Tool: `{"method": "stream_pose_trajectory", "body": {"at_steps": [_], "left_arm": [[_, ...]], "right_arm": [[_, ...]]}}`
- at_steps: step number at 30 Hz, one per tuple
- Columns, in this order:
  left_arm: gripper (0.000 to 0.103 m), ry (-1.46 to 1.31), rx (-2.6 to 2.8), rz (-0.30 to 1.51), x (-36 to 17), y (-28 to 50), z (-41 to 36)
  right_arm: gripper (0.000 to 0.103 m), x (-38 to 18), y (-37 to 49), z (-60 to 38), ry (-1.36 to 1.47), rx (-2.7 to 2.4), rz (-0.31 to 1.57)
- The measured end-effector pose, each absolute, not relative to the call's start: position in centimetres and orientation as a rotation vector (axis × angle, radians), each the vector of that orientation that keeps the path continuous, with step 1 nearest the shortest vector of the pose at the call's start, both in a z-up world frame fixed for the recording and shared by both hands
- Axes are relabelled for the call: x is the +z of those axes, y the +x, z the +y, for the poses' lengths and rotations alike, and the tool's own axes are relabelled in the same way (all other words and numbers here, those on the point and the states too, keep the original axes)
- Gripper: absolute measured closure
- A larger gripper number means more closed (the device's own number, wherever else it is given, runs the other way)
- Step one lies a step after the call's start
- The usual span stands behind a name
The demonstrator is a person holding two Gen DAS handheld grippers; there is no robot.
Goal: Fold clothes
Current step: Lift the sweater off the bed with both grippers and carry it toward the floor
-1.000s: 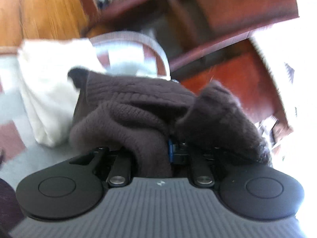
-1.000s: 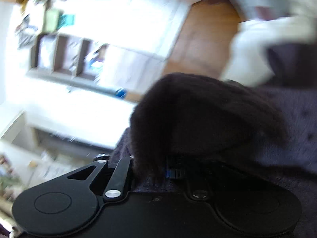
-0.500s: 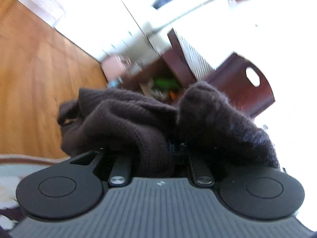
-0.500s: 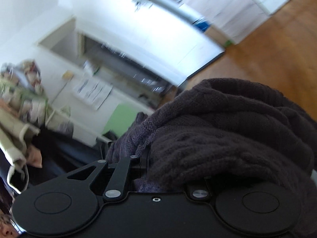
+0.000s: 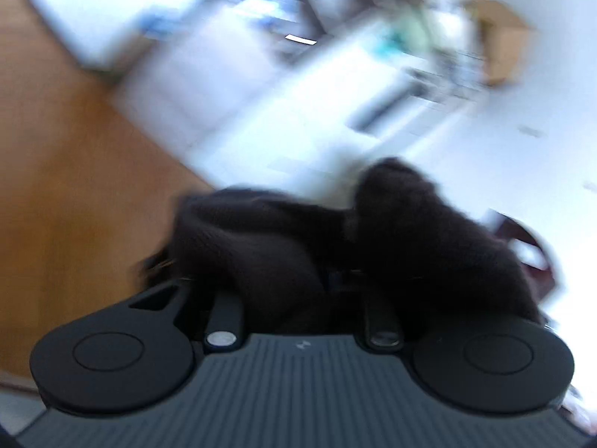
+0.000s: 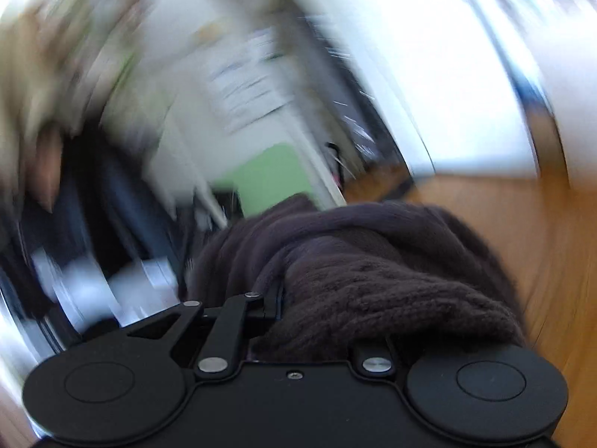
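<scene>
The dark brown knitted sweater (image 5: 373, 246) is off any surface and bunched over the noses of both tools. In the left wrist view it fills the centre from about nine o'clock to three o'clock, heaped over the left gripper (image 5: 328, 280) so thickly that the fingers themselves are buried. In the right wrist view the same knit lies across the right gripper (image 6: 294, 310), piled mostly toward three o'clock, with one linkage arm bare at about seven o'clock.

Both sets of jaws are opening, the left more markedly, and knit sits between each pair. Whether the pads press on the wool at this instant I cannot tell — the cloth hides them in both views.

Everything beyond the garment is smeared: wooden floor (image 5: 74, 186) at nine o'clock in the left view, pale furniture and a cardboard box (image 5: 500, 37) toward one o'clock; in the right view a green panel (image 6: 268, 171) at twelve o'clock and floor again at three o'clock. No table or laying surface is visible in either view.

My reading is that this is the carry-and-shake-out stage, with the garment gathered and aloft rather than any fold being made. With the jaws easing apart, the next move calls for either letting the bundle drop onto a flat surface or re-gripping at cleaner points — shoulders or hem — so the sweater hangs open instead of wadded. The heavy knit is likely to cling to the fingers on release.
</scene>
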State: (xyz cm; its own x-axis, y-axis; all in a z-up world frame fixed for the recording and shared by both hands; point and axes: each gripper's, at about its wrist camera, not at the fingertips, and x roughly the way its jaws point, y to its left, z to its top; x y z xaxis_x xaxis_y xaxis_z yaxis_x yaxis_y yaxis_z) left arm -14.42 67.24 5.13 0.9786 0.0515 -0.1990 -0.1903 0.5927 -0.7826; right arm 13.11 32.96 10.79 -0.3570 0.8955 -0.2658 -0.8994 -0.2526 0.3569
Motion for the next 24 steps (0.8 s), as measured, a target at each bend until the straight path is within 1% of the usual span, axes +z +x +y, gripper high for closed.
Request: {"method": "stream_pose_trajectory", "body": {"at_steps": [1, 2, 3, 6, 9, 12, 13, 14, 17, 19, 20, 21, 22, 23, 24], "left_arm": [[0.053, -0.941, 0.248, 0.197, 2.9, -15.5, 68.2], [0.051, -0.967, 0.356, 0.268, 0.0, -16.5, 69.5], [0.051, -1.008, 0.466, 0.383, -3.9, -17.5, 70.6], [0.051, -1.162, 0.652, 0.607, -14.9, -20.5, 71.0], [0.054, -1.305, 0.683, 0.681, -20.5, -22.6, 70.8], [0.054, -1.159, 0.719, 0.678, -19.1, -21.8, 71.4], [0.05, -1.103, 0.708, 0.656, -18.3, -21.2, 71.6], [0.05, -1.058, 0.695, 0.633, -17.7, -20.6, 71.8], [0.05, -1.097, 0.621, 0.553, -17.8, -20.0, 72.9], [0.05, -1.165, 0.548, 0.497, -18.7, -20.7, 73.0], [0.05, -1.192, 0.513, 0.473, -19.0, -21.1, 73.0], [0.05, -1.22, 0.477, 0.447, -19.4, -21.5, 73.0], [0.05, -1.257, 0.439, 0.42, -19.8, -21.8, 73.2], [0.047, -1.296, 0.403, 0.399, -20.4, -22.3, 73.0], [0.046, -1.319, 0.382, 0.398, -20.9, -22.3, 73.0]], "right_arm": [[0.076, 8.5, 12.3, 34.6, -0.072, 1.838, 0.575], [0.067, 5.5, 11.9, 36.8, -0.129, 1.775, 0.7], [0.061, 2.1, 11.8, 38.3, -0.179, 1.691, 0.824], [0.061, -7.2, 11.9, 38.7, -0.304, 1.477, 1.025], [0.061, -15.8, 12.1, 38.9, -0.41, 1.264, 1.194], [0.061, -17.1, 12.4, 37.2, -0.417, 1.237, 1.209], [0.061, -17.1, 12.4, 37.0, -0.429, 1.233, 1.197], [0.061, -16.9, 12.4, 37.0, -0.44, 1.23, 1.183], [0.061, -14.9, 11.7, 38.4, -0.458, 1.229, 1.125], [0.06, -14.1, 11.6, 38.0, -0.477, 1.228, 1.04], [0.057, -13.8, 11.1, 37.9, -0.507, 1.228, 0.985], [0.052, -13.3, 10.4, 38.3, -0.546, 1.233, 0.934], [0.048, -13.1, 9.8, 38.2, -0.593, 1.24, 0.884], [0.043, -13.0, 9.4, 38.1, -0.642, 1.249, 0.843], [0.041, -13.1, 9.0, 38.1, -0.684, 1.259, 0.817]]}}
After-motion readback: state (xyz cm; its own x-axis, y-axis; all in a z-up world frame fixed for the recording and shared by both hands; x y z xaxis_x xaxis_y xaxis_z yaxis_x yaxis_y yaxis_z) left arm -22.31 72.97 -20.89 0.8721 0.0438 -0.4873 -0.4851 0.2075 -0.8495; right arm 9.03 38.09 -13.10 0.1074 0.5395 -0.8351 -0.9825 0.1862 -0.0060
